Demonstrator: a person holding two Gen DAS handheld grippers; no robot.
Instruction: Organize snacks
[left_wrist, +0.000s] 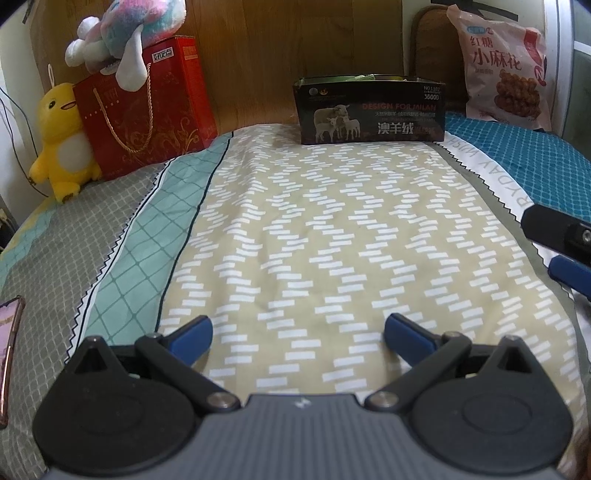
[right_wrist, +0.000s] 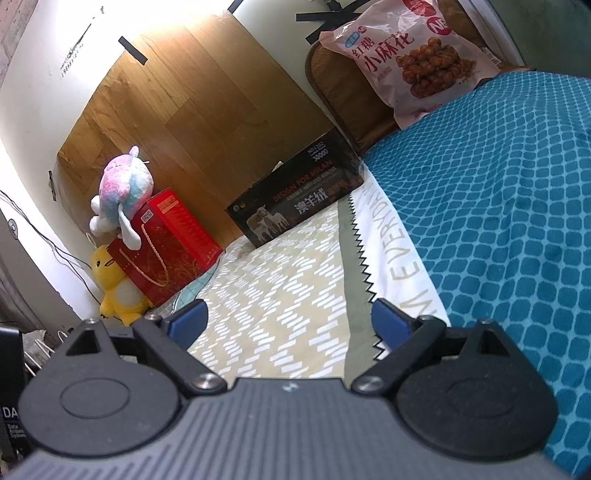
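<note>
Both the left gripper and right gripper are held empty, fingers apart; the pink twisted-dough snack bag is not yet placed in the far black cardboard box.

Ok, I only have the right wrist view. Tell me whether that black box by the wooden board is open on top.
Observer: In the left wrist view the black box is open on top, and something green shows just over its rim.
Operator: Now report the left gripper.
Observer: The left gripper is open with nothing between its fingers, and it points along the beige patterned sheet toward the box.
Operator: Say what lies to its left.
Observer: A phone lies on the grey checked part of the bedding, at the left edge of that view.
</note>
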